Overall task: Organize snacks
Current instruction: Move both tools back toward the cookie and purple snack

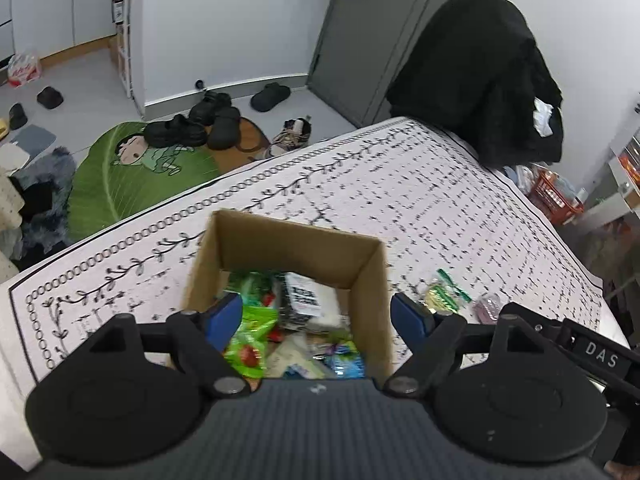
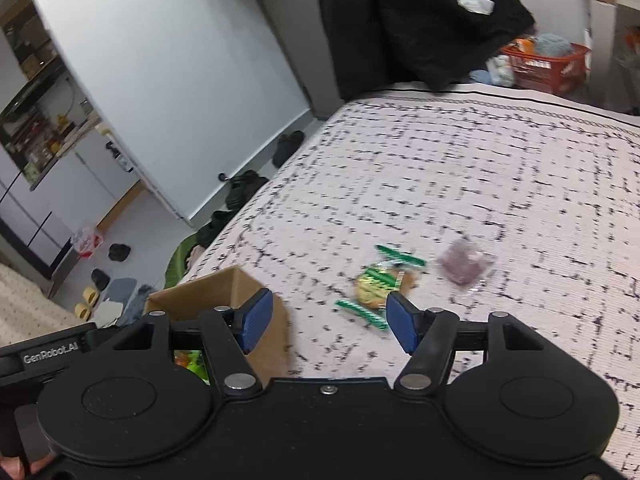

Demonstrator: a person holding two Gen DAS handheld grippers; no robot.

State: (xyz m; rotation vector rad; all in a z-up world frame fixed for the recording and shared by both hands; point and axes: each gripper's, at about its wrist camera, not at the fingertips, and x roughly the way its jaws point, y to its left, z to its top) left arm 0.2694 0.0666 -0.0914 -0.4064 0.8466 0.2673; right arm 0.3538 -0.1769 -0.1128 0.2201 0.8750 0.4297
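An open cardboard box (image 1: pixel 288 248) stands on the patterned tablecloth (image 1: pixel 420 200), filled with several snack packets in green, blue and black-and-white wrappers. My left gripper (image 1: pixel 318 318) hangs over the box, open, with nothing between its blue pads. To the box's right lie a green-and-yellow snack packet (image 1: pixel 442 292) and a small purple packet (image 1: pixel 488 304). In the right wrist view my right gripper (image 2: pixel 330 322) is open and empty, just short of the green-and-yellow packet (image 2: pixel 380 284); the purple packet (image 2: pixel 464 266) lies farther right and the box (image 2: pixel 224 292) sits at its left.
A chair draped in black clothing (image 1: pixel 480 76) stands at the table's far edge. An orange basket (image 1: pixel 554 196) sits on the floor to the right. Shoes (image 1: pixel 200 124) and a green mat (image 1: pixel 132 176) lie on the floor beyond the left edge.
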